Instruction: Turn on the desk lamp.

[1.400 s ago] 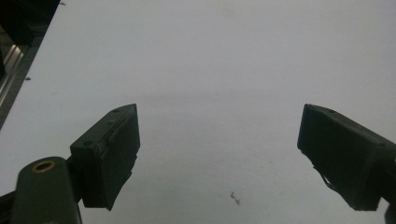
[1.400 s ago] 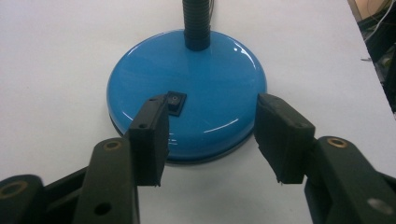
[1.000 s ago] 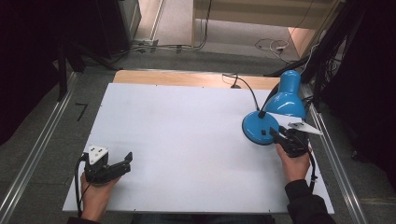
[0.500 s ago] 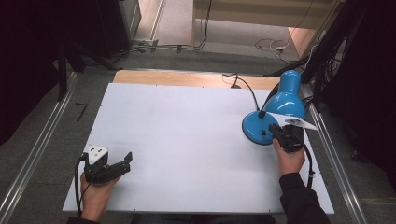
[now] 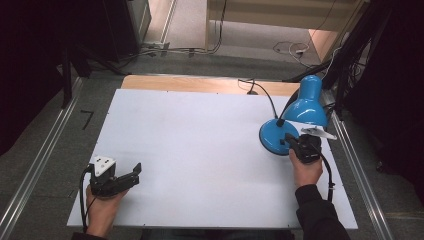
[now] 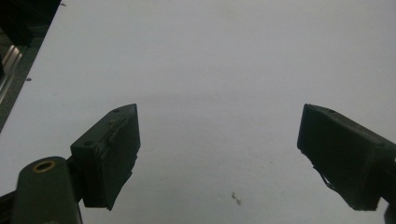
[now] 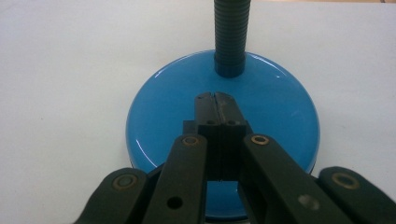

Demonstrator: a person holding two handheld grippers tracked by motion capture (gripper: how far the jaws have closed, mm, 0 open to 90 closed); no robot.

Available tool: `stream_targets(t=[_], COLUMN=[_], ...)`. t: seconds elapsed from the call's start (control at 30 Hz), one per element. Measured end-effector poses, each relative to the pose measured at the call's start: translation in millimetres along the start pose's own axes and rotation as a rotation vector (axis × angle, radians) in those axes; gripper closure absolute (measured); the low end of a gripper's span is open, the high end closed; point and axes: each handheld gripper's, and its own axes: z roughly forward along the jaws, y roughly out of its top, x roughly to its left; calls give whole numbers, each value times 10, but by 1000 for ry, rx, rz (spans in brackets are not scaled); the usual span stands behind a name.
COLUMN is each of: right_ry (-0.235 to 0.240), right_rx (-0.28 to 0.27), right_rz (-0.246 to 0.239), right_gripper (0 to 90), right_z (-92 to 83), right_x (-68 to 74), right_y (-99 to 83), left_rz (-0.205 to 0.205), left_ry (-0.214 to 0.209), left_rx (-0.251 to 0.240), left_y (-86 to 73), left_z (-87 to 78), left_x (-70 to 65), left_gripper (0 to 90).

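Blue lamp (image 5: 295, 120), right side of white bench (image 5: 200, 145): right claw (image 7: 215, 100) just closed empty over its base (image 7: 163, 121), likely pressing a switch next; left claw (image 6: 219, 154) wide open, idle.

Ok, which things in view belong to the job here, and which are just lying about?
In the job:
- blue lamp, its base under the shut right gripper

Lying about:
- left gripper, open over bare white table
- cables on the floor
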Motion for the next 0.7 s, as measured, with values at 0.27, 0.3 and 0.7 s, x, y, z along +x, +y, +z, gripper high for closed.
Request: stream_targets(t=[0.27,0.3,0.7], right_ry=[0,0,3], right_rx=[5,6,2], right_rz=[2,1,13], right_gripper=[882,882,881], right_z=[20,23,32], right_x=[2,2,-1], right_y=[-19,-23,-45], left_rz=[0,0,-1], left_ry=[0,0,-2], left_rx=[-1,-1,0], left_y=[0,0,-1], left_z=[-1,-1,0], left_x=[1,1,1], left_gripper=[137,137,137])
